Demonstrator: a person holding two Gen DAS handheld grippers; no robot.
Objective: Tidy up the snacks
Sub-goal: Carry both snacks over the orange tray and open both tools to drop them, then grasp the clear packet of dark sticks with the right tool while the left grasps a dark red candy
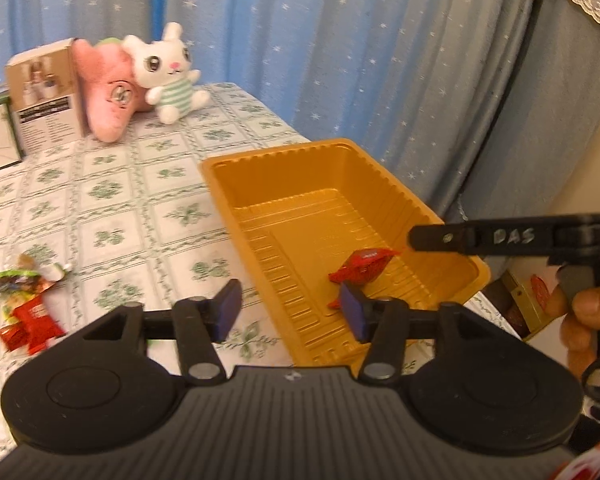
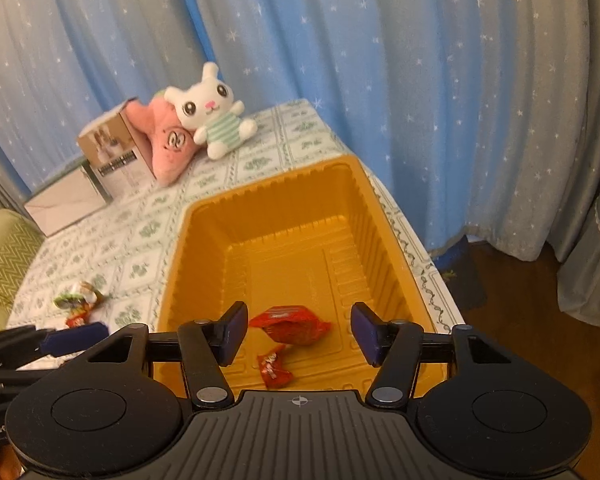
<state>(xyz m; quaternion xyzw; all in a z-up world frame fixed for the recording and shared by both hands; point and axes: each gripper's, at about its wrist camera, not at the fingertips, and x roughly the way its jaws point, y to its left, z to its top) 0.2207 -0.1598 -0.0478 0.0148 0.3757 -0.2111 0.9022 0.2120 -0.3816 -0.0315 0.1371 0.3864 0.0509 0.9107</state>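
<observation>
The gold plastic tray (image 2: 384,240) stands near the table edge, probably as the collecting place for the snacks. Two red-wrapped snacks (image 2: 290,326) lie on its floor, between and just beyond the fingers of the right gripper (image 2: 300,332); these stand apart and hold nothing. The left gripper (image 1: 290,314) is also apart and empty, above the tray's near rim. The remaining snacks (image 1: 24,308) lie outside its left finger.

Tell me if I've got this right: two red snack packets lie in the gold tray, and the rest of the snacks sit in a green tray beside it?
Not quite. The two red snack packets do lie in the gold tray, but the other snacks sit loose on the tablecloth, not in a green tray. The left wrist view shows it.
</observation>
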